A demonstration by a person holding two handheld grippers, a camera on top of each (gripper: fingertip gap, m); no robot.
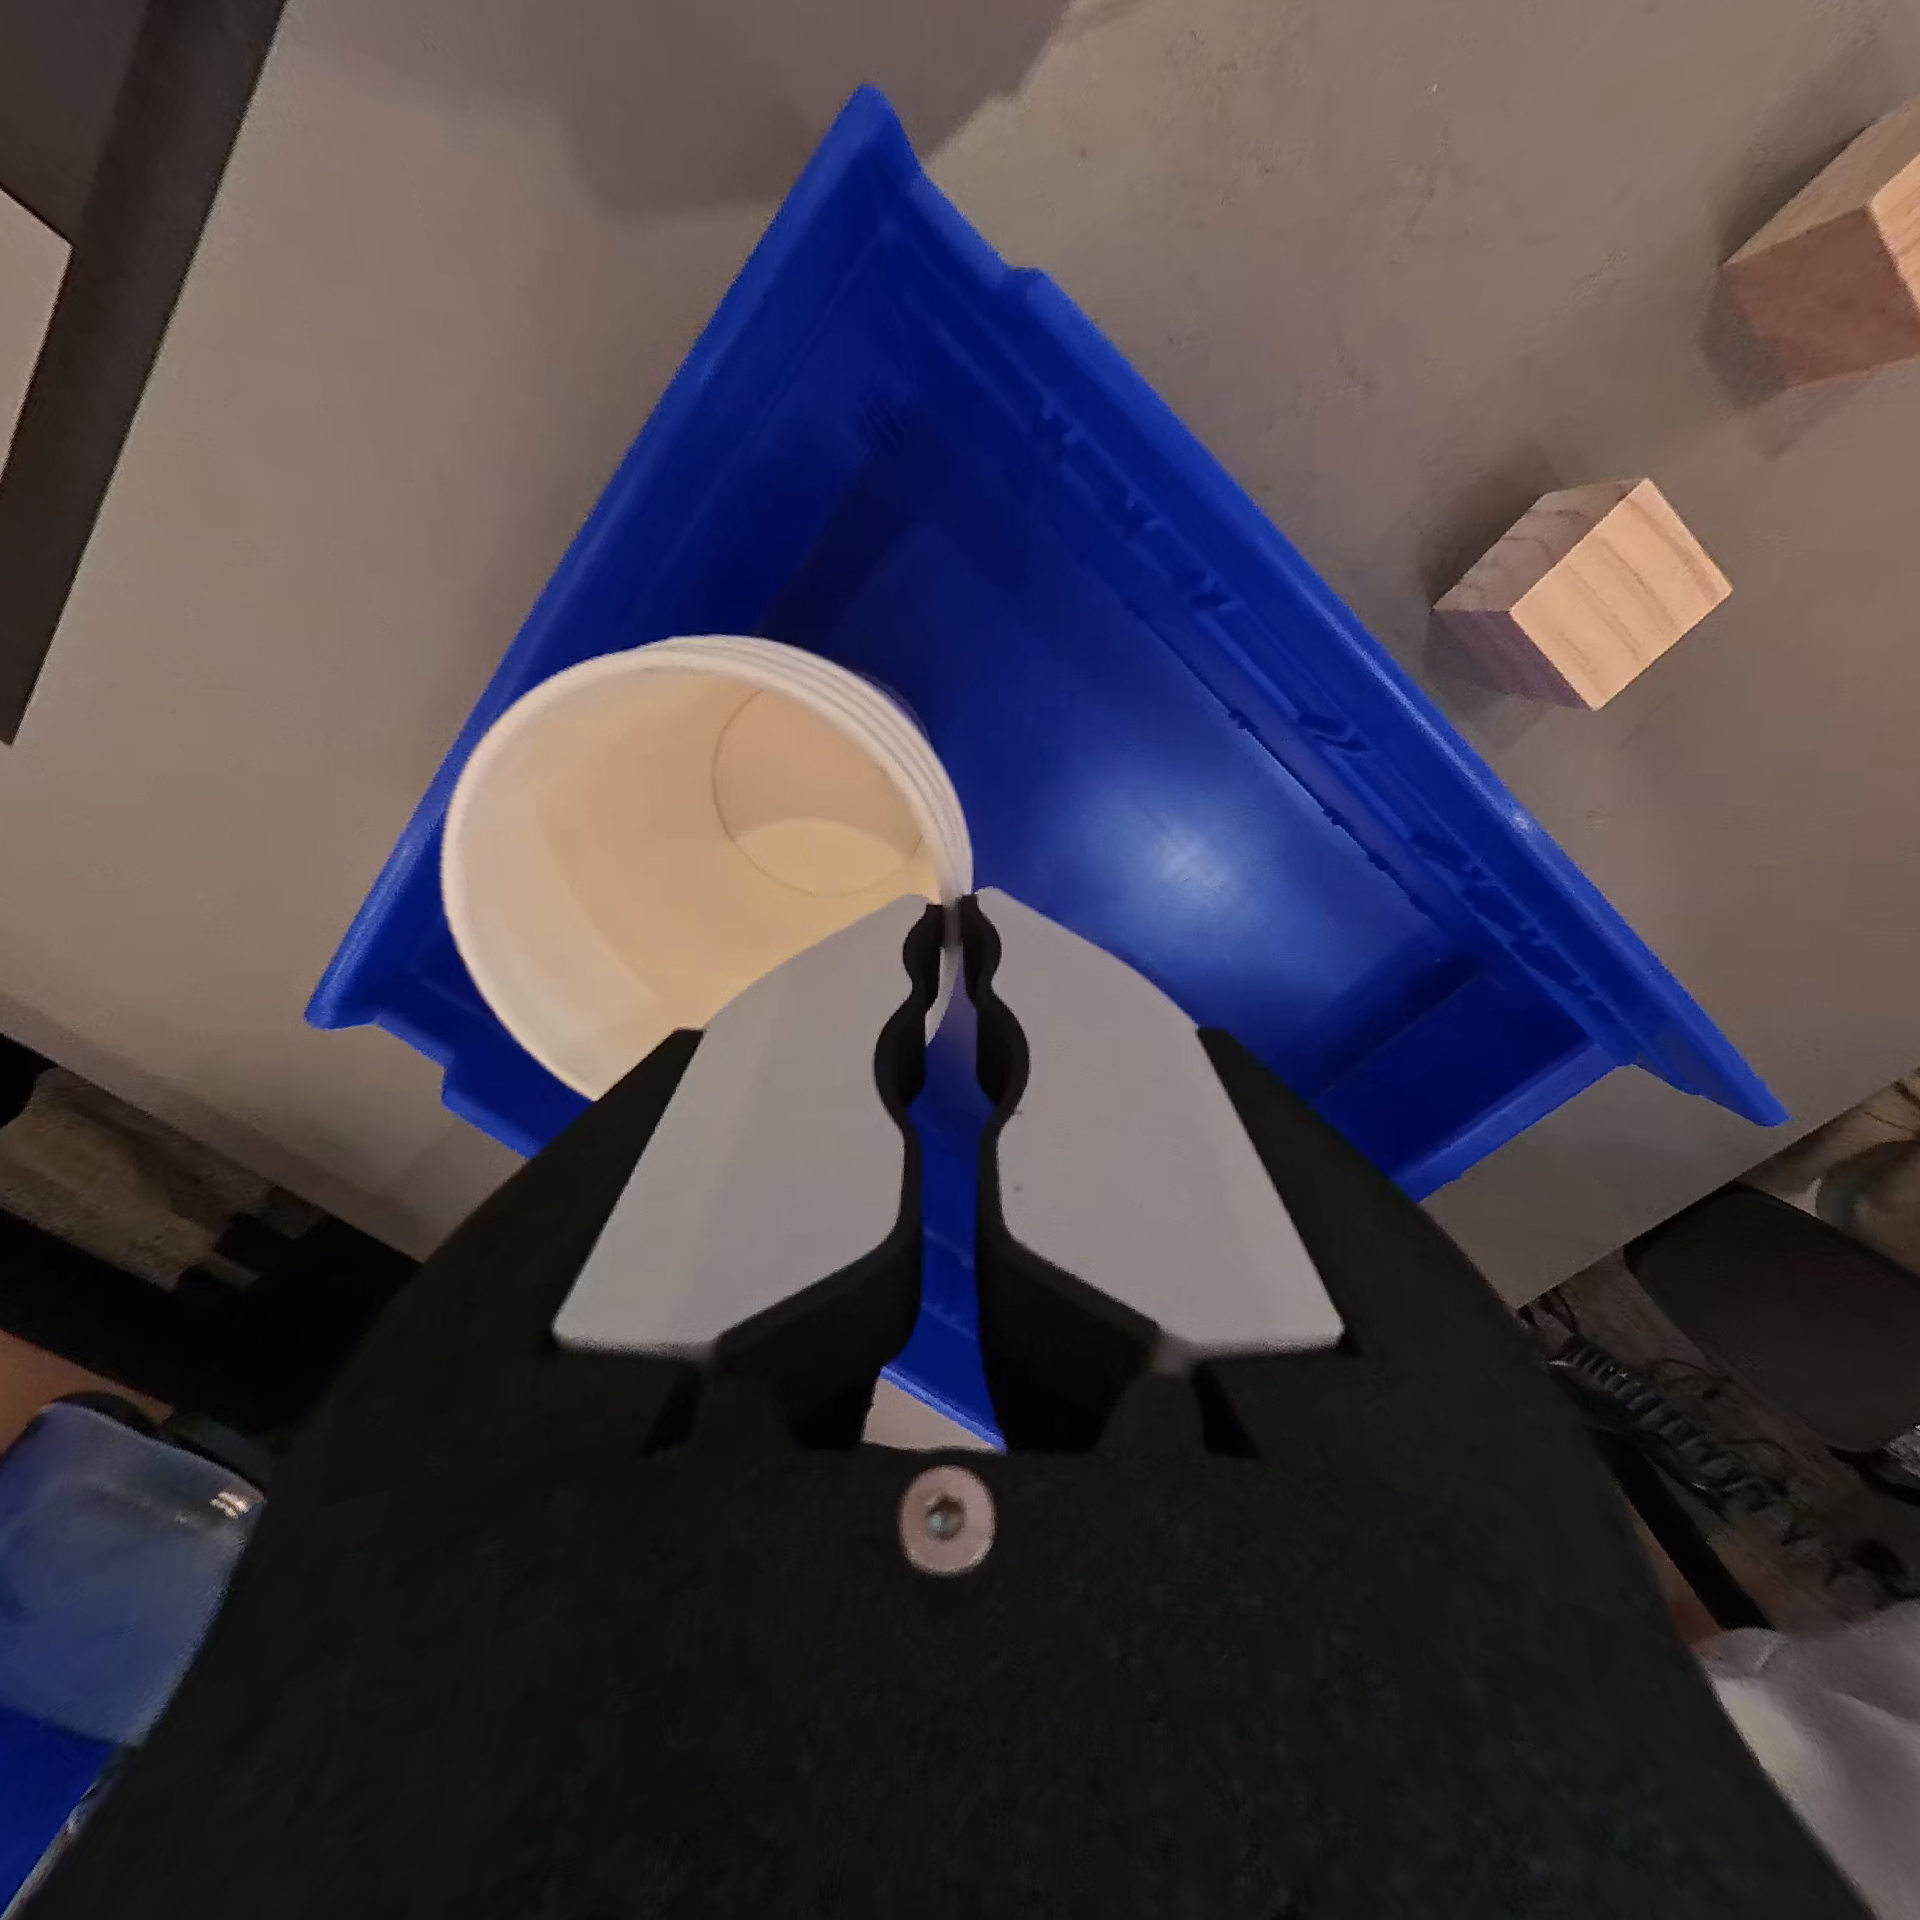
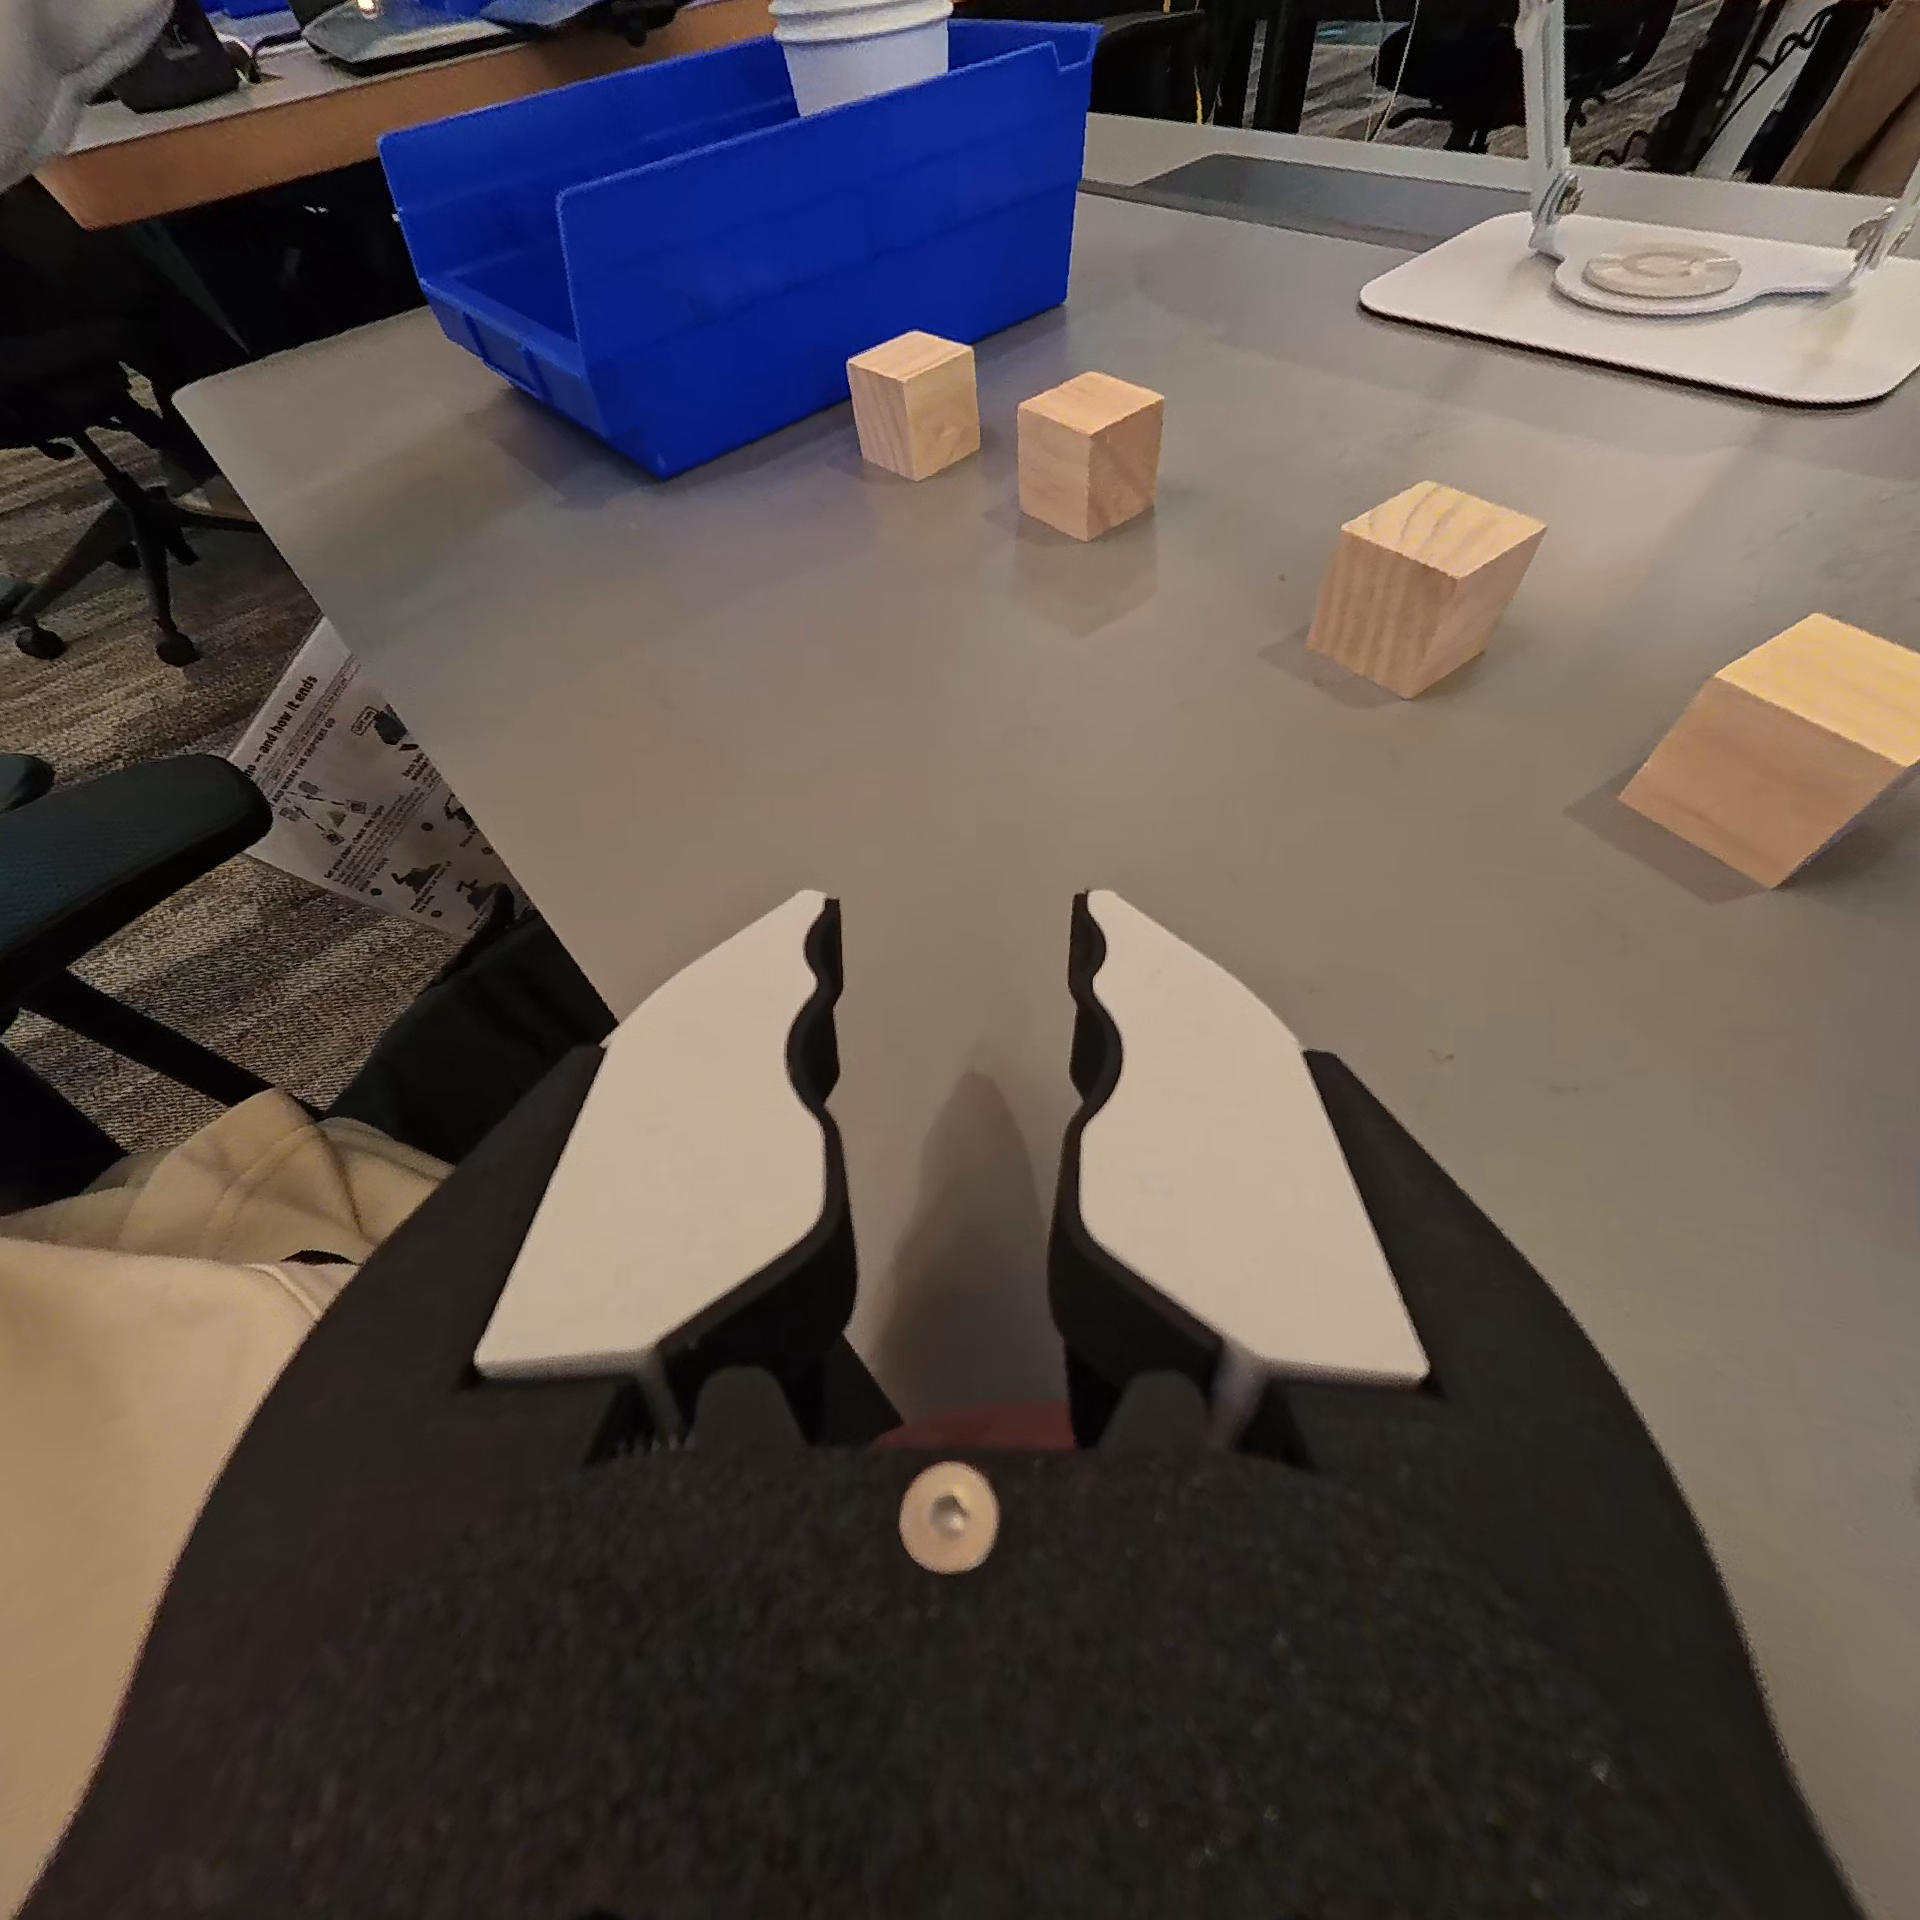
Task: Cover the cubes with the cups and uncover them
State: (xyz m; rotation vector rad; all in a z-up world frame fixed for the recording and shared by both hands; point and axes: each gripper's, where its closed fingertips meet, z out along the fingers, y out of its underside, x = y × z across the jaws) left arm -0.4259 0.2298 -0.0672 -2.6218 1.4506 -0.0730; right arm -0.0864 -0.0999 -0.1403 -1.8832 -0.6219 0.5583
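My left gripper is shut on the rim of a stack of white paper cups, held mouth-up above the blue bin. The same stack shows above the bin in the right wrist view. Two wooden cubes lie on the grey table right of the bin. In the right wrist view several wooden cubes stand in a row. My right gripper is open and empty, low over the table's near part.
A white stand base sits at the table's far right. The table's left edge drops to carpet with office chairs and a printed sheet. A cream sleeve is at lower left.
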